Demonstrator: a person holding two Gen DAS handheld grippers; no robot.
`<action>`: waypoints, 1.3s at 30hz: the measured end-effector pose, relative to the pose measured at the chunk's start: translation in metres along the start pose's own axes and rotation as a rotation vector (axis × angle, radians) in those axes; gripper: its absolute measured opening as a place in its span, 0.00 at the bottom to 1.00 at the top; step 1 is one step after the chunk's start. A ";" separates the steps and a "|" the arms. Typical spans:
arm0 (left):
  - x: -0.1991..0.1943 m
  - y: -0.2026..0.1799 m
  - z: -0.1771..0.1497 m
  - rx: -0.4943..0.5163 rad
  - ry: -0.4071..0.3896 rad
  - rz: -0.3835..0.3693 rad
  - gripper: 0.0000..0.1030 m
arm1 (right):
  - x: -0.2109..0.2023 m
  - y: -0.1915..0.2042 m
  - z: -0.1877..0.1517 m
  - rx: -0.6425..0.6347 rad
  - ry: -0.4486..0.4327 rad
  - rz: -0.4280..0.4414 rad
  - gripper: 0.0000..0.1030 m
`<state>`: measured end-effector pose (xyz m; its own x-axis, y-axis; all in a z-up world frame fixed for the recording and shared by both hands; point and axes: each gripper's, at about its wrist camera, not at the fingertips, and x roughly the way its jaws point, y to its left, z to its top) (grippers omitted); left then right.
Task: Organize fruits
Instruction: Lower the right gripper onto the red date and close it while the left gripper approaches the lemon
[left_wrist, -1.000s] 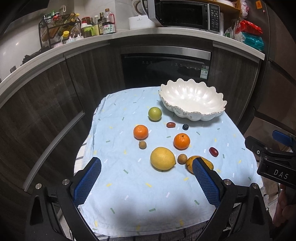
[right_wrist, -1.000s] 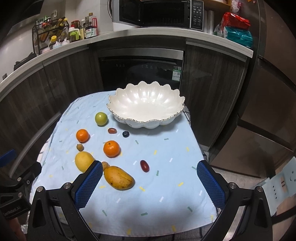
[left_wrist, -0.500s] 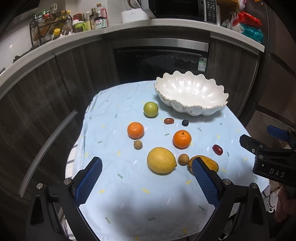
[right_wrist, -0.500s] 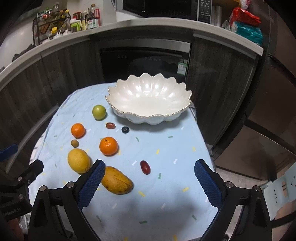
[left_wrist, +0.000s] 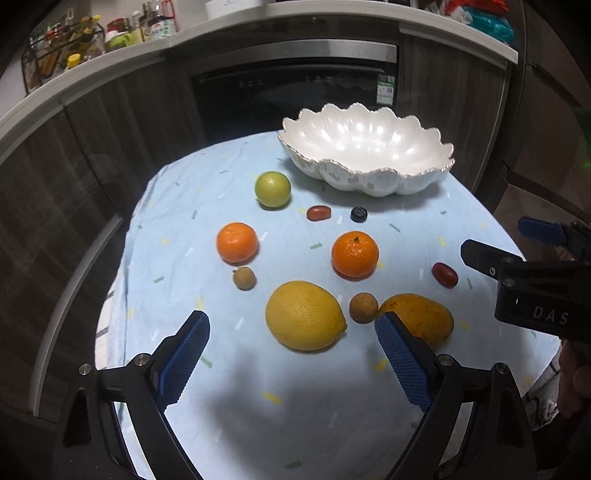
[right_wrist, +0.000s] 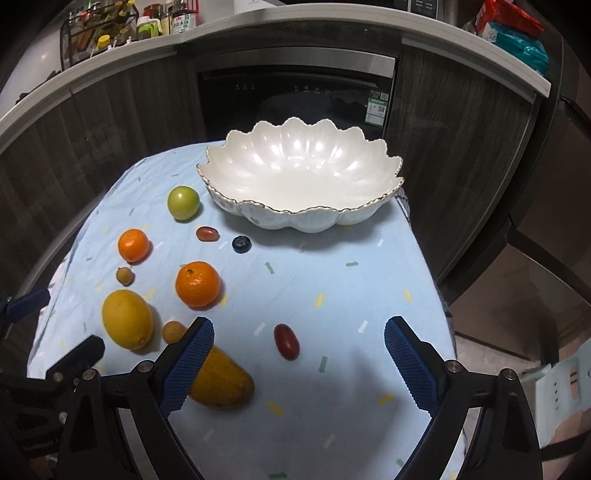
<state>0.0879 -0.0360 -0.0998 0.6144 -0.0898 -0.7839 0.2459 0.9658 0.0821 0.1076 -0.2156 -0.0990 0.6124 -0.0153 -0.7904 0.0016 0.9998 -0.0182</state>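
Left gripper (left_wrist: 291, 354): its jaws are wide apart and hold nothing. They have just closed in a little. It hangs over the near part of the desk, with the lemon (left_wrist: 304, 315) ahead between the blue pads.
Right gripper (right_wrist: 298, 363): its jaws are wide apart too, and nothing is between them. The small red fruit (right_wrist: 286, 341) lies on the cloth ahead of them.
Bowl (right_wrist: 236, 177): white, wavy edge, at the far side of the desk. No fruit is in it.
Cloth (right_wrist: 332, 295): light blue with little coloured marks. It covers the desk.
Fruits: all lie on the cloth, on the left of the bowl and in front of it.
Mango (right_wrist: 221, 384): near the edge, partly behind the right gripper's left pad.
Oranges: one (left_wrist: 355, 254) in the middle, one (left_wrist: 236, 242) further left.
Green fruit (left_wrist: 272, 189): just beside the bowl.
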 end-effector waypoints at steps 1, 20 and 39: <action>0.004 0.000 0.000 0.002 0.005 -0.004 0.91 | 0.002 0.000 0.000 -0.001 0.002 0.000 0.92; 0.051 0.001 -0.002 0.028 0.060 -0.072 0.80 | 0.047 0.007 -0.003 -0.055 0.104 0.029 0.61; 0.077 -0.001 -0.007 0.013 0.107 -0.103 0.66 | 0.074 0.005 -0.016 -0.045 0.190 0.068 0.35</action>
<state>0.1299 -0.0418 -0.1650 0.5019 -0.1616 -0.8497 0.3140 0.9494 0.0049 0.1400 -0.2122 -0.1672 0.4499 0.0466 -0.8919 -0.0725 0.9972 0.0156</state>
